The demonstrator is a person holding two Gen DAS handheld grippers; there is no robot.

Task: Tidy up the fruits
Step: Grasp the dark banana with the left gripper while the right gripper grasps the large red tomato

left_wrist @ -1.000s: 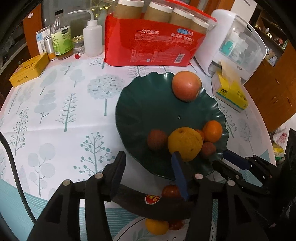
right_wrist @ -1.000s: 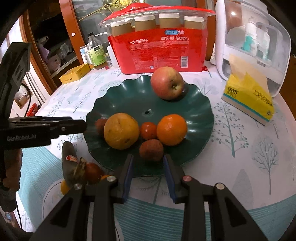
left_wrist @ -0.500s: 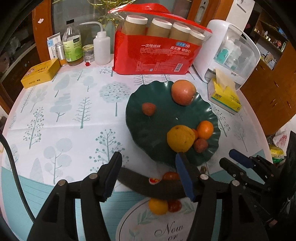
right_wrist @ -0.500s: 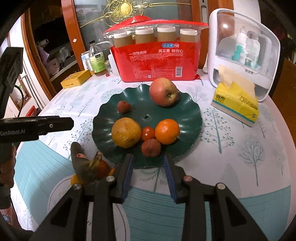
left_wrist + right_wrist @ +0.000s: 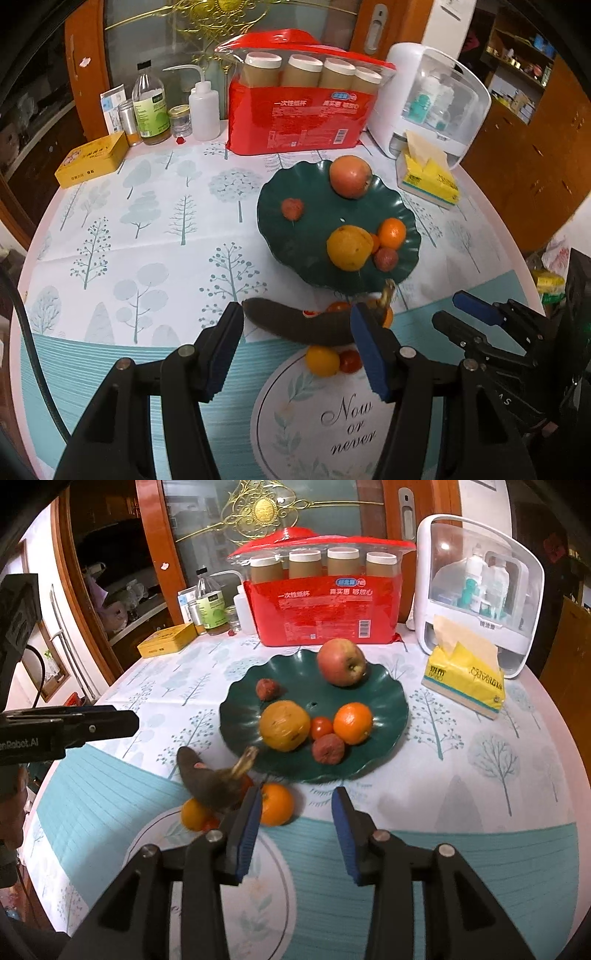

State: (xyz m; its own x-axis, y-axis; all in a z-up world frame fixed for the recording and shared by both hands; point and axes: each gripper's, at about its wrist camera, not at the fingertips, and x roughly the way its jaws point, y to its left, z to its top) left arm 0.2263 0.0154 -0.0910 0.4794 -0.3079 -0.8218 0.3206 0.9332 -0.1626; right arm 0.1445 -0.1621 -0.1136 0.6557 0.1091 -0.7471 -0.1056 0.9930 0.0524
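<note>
A dark green scalloped plate (image 5: 295, 236) (image 5: 391, 701) holds an apple (image 5: 349, 176) (image 5: 341, 661), a large yellow-orange citrus (image 5: 349, 247) (image 5: 284, 725), an orange (image 5: 352, 718), a small tomato (image 5: 320, 726) and two shrivelled reddish fruits (image 5: 328, 748). In front of the plate lie a blackened banana (image 5: 295, 325) (image 5: 208, 781), an orange (image 5: 275, 804), a small yellow-orange fruit (image 5: 322, 361) and small tomatoes (image 5: 350, 361). My left gripper (image 5: 295, 350) is open above the banana, holding nothing. My right gripper (image 5: 293, 823) is open and empty, beside the loose orange.
At the table's back stand a red pack of paper cups (image 5: 295, 118), bottles (image 5: 151, 107), a yellow tin (image 5: 92, 158), a white storage box (image 5: 432, 99) and a yellow tissue pack (image 5: 428, 181) (image 5: 465, 675). The table edge curves at the right.
Both grippers have pulled back and up from the plate. One shrivelled fruit now lies at the plate's far left instead of beside the large citrus. The jaws stay open.
</note>
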